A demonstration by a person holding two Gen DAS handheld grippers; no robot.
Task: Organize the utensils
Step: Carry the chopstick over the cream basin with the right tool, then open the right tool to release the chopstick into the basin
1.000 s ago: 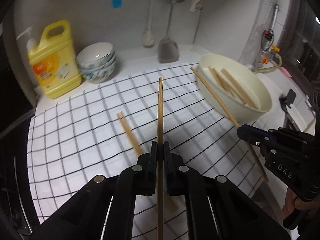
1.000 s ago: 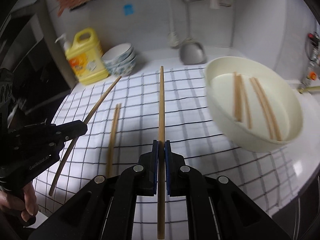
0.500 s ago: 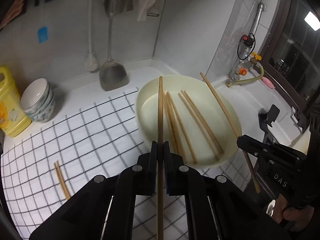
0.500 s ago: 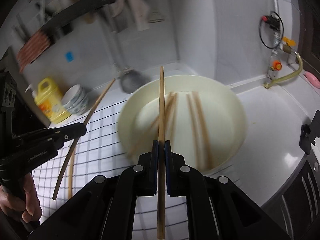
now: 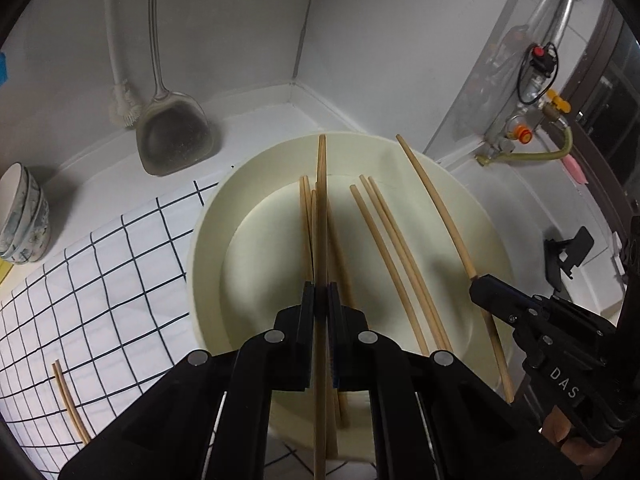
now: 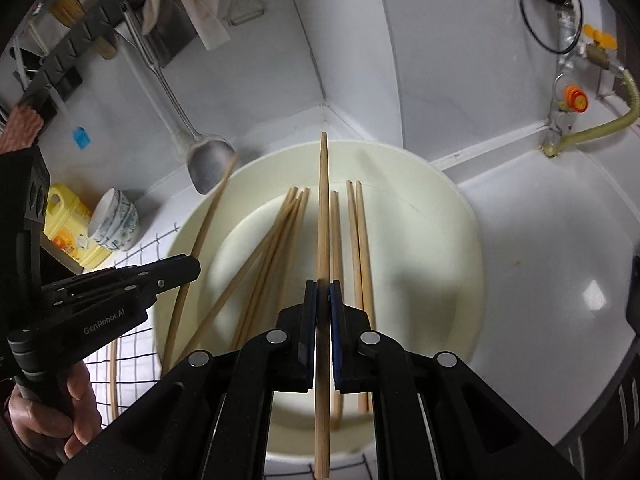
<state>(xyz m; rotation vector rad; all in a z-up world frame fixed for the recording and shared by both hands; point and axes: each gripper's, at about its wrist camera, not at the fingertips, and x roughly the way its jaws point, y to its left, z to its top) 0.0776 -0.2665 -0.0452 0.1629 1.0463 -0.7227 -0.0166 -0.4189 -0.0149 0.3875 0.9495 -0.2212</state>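
A cream round basin [image 5: 208, 236] [image 6: 460, 248] holds several wooden chopsticks [image 5: 384, 256] [image 6: 360, 240]. My left gripper [image 5: 321, 300] is shut on a chopstick [image 5: 321, 208] and holds it above the basin, pointing over the far rim. My right gripper [image 6: 322, 296] is shut on another chopstick [image 6: 323, 208], also above the basin. The right gripper shows in the left wrist view [image 5: 478, 280] with its chopstick [image 5: 436, 208]. The left gripper shows in the right wrist view [image 6: 192, 268] with its chopstick [image 6: 204, 232]. One chopstick [image 5: 70, 404] [image 6: 112, 376] lies on the checked cloth.
A checked cloth [image 5: 100, 280] covers the counter left of the basin. A metal spatula [image 5: 172, 136] and a brush [image 5: 120, 100] hang on the wall. Stacked bowls [image 5: 22, 216] and a yellow bottle [image 6: 64, 216] stand at the left. A gas valve and hose [image 5: 524, 136] are at the right.
Both grippers have swung right from over the cloth to above the basin, each still holding its chopstick. The basin now fills the middle of both views.
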